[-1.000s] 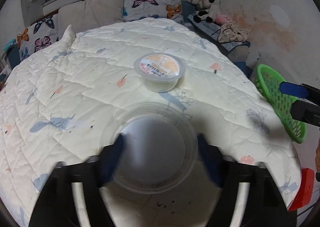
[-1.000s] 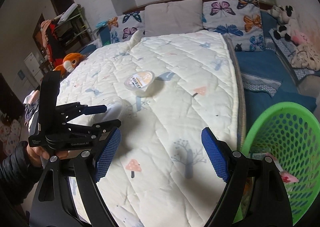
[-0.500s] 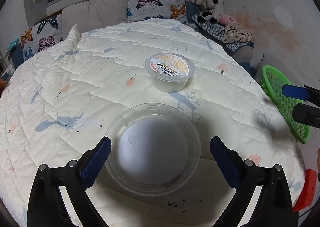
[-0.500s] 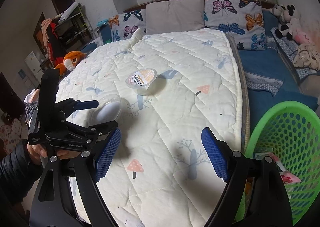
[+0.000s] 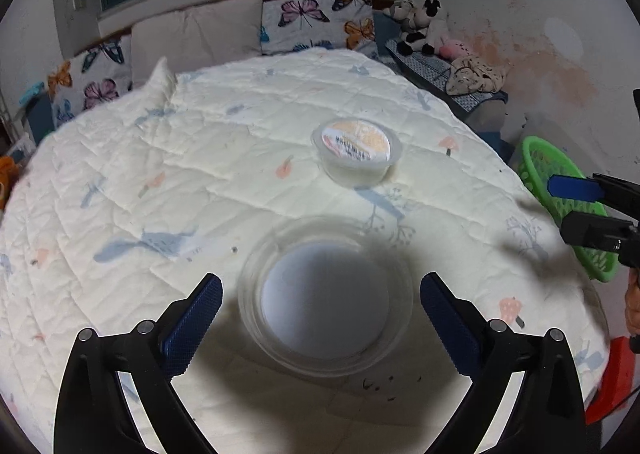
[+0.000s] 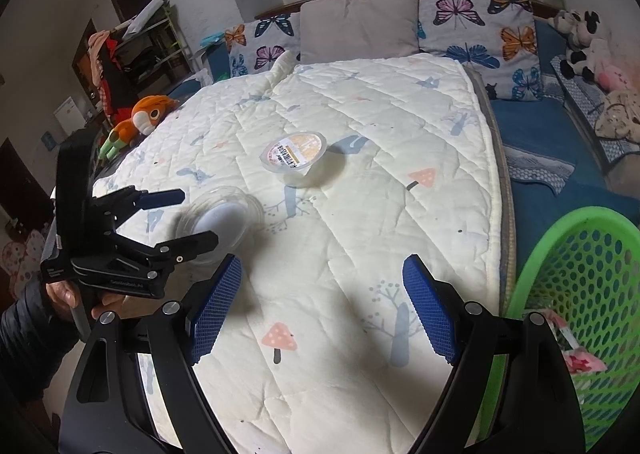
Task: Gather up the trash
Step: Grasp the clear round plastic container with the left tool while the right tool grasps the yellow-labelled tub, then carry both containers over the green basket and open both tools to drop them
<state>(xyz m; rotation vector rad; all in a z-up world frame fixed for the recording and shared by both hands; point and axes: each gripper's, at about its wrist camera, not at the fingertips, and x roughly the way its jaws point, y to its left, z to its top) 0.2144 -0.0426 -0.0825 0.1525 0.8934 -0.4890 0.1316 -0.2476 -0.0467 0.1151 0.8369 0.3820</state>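
Note:
A clear round plastic bowl (image 5: 326,298) lies on the white quilt (image 5: 200,174), between the fingers of my left gripper (image 5: 322,318). That gripper is open, and its blue pads (image 5: 196,318) stand just off the bowl's rim on both sides. Farther up the bed sits a sealed plastic cup (image 5: 356,152) with an orange label. In the right wrist view the bowl (image 6: 224,220) and the cup (image 6: 294,158) show again, with the left gripper (image 6: 192,218) straddling the bowl. My right gripper (image 6: 323,308) hangs open and empty above the quilt (image 6: 400,174), near the green basket (image 6: 580,294).
The green basket (image 5: 560,206) stands off the bed's right edge and holds a pink wrapper (image 6: 580,362). Butterfly pillows (image 6: 472,26) line the headboard. Plush toys (image 6: 580,38) lie on the blue strip beside the bed, an orange plush (image 6: 144,118) at far left. A sleeved hand (image 6: 60,294) holds the left gripper.
The left gripper's pads were pressed on the clear bowl a second ago; they have spread wide and the bowl now lies free on the quilt. The right gripper has stayed put.

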